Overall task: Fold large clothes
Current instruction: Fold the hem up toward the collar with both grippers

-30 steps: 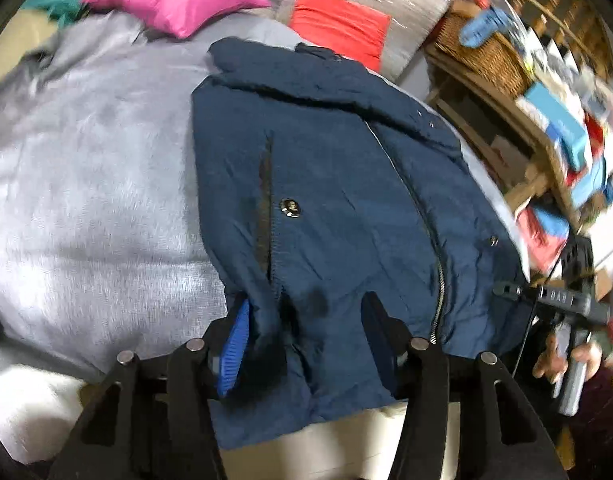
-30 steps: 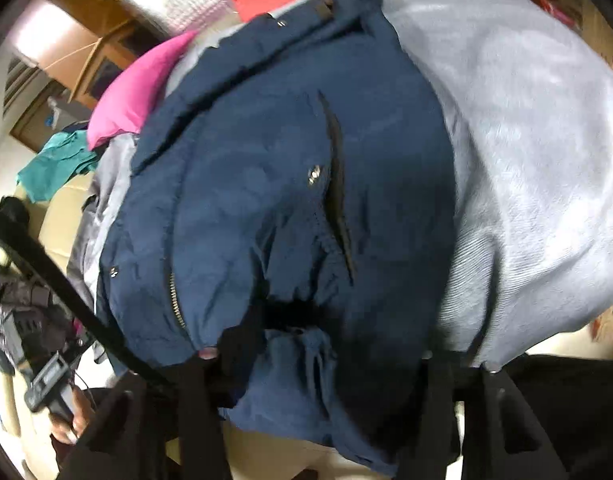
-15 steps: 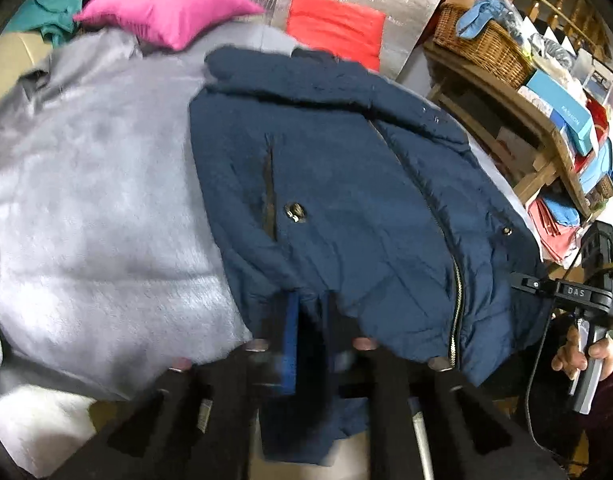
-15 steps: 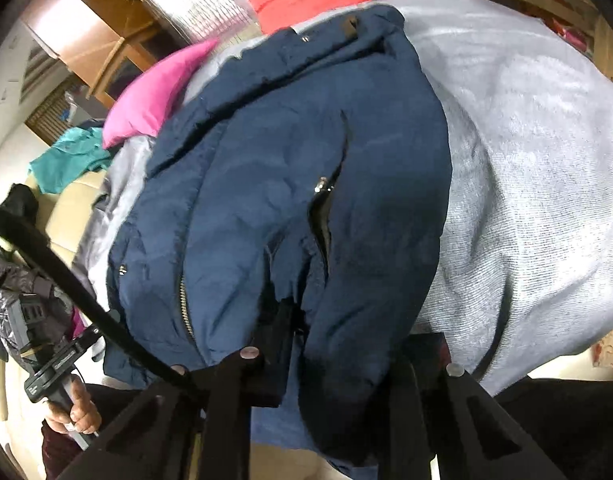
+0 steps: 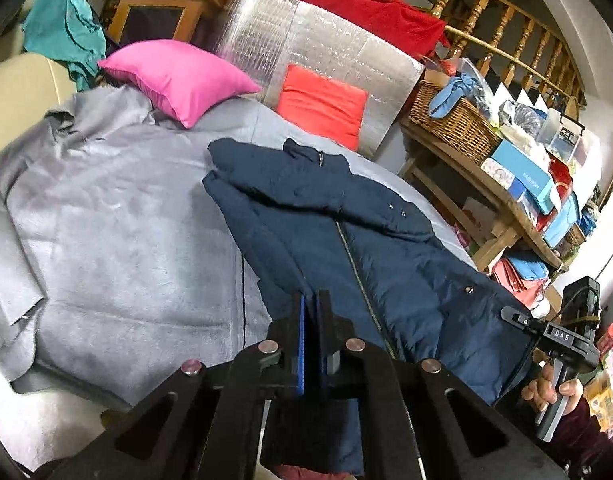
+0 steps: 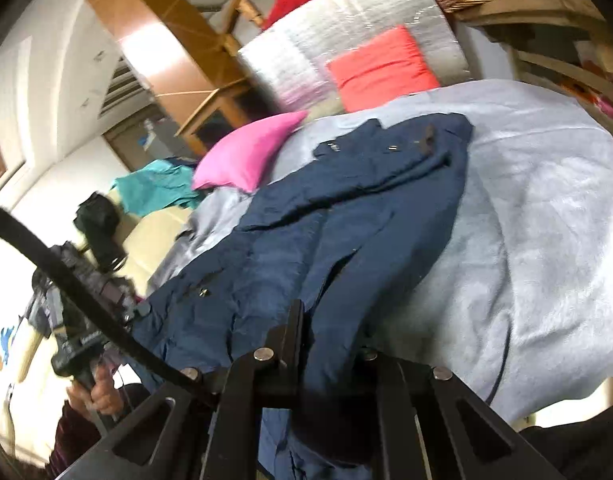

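A navy blue zip jacket (image 5: 346, 240) lies front-up on a grey blanket (image 5: 106, 220), its collar toward the far pillows. My left gripper (image 5: 311, 320) is shut on the jacket's hem at its left bottom corner, lifted off the blanket. My right gripper (image 6: 326, 336) is shut on the jacket (image 6: 346, 208) at the other bottom corner, the cloth bunched between its pads and hanging below. Each view shows the other hand-held gripper at its edge, gripped by a hand (image 5: 554, 392).
A pink pillow (image 5: 174, 76) and a red-orange cushion (image 5: 322, 104) lie at the blanket's far end against a silver foil panel (image 5: 306, 44). To the right stands a wooden shelf (image 5: 486, 184) with a wicker basket and boxes. A teal cloth (image 5: 66, 36) hangs far left.
Both grippers went from open around the jacket's hem to shut on it. Both then rose, lifting the bottom edge off the blanket, and the views tilted up toward the pillows.
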`<state>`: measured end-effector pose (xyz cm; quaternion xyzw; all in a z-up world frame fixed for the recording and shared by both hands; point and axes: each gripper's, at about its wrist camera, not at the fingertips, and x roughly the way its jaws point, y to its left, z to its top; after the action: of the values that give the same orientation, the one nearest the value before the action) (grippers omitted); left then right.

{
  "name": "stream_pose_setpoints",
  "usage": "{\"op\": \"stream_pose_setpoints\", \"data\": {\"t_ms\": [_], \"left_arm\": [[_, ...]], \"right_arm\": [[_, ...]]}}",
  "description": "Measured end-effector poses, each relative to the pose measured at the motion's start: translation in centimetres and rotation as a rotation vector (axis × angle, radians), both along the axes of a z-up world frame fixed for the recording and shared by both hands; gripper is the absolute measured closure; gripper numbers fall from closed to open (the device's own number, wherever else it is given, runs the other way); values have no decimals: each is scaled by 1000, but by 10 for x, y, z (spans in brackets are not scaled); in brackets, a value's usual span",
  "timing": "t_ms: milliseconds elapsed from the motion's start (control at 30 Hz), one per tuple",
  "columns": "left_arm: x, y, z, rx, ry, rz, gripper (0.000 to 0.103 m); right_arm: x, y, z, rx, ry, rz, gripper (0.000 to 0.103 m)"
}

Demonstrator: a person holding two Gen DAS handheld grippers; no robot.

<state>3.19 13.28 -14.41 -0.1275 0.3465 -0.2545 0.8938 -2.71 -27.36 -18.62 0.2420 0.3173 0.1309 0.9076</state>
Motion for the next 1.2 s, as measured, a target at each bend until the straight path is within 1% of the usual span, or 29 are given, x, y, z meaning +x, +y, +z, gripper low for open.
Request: {"op": "stream_pose_setpoints", "data": {"t_ms": [67,167,267,333,400,467,500,600,633,700,733,767,833,867,900,1000,1033,1067,1100,1167,1200], "left_arm": [[-6,5,2,-23,20,-1,98],[-2,14,6,-81,60,7,98],[14,19,28,-134,48,19,98],[35,19,47,-174,26,33,98],[60,18,62,-200,10,47,98],[86,12,74,-182,-15,69,98],[105,6,79,-164,-33,93,98],[152,-7,81,-168,-42,150,98],[168,-12,79,-157,-48,175,98],[206,-26,69,-98,-59,258,98],[219,-28,63,-80,-56,285,98],[242,-33,51,-64,-34,322,98],[275,-37,29,-82,29,350,98],[295,-41,14,-80,68,369,98],[306,-43,4,-69,89,382,98],[340,-52,-24,-35,137,411,98],[348,-56,-28,-21,147,416,98],[360,-59,-34,-3,171,418,97],[365,-60,-37,0,189,417,97],[376,-58,-43,-17,222,423,96],[381,-55,-45,-16,234,432,88]], "right_arm": [[-9,0,0,27,-1,22,92],[-11,-14,2,80,7,33,92],[4,-38,18,171,-32,32,92],[19,-53,30,212,-74,19,92],[42,-70,42,263,-115,-10,92],[65,-83,52,286,-151,-42,92],[83,-89,55,291,-165,-66,92],[140,-102,55,315,-179,-116,92],[160,-106,52,313,-177,-139,92],[198,-112,43,301,-165,-185,92],[214,-114,37,294,-155,-207,92],[235,-120,27,303,-132,-232,92],[272,-133,8,343,-72,-257,92],[291,-136,-4,342,-35,-268,92],[307,-137,-16,332,-1,-273,92],[335,-142,-36,320,67,-280,92],[345,-145,-40,329,80,-273,91],[345,-147,-42,335,84,-269,90],[351,-151,-43,354,95,-264,89],[362,-160,-50,424,134,-256,85],[367,-165,-57,480,166,-253,80]]}}
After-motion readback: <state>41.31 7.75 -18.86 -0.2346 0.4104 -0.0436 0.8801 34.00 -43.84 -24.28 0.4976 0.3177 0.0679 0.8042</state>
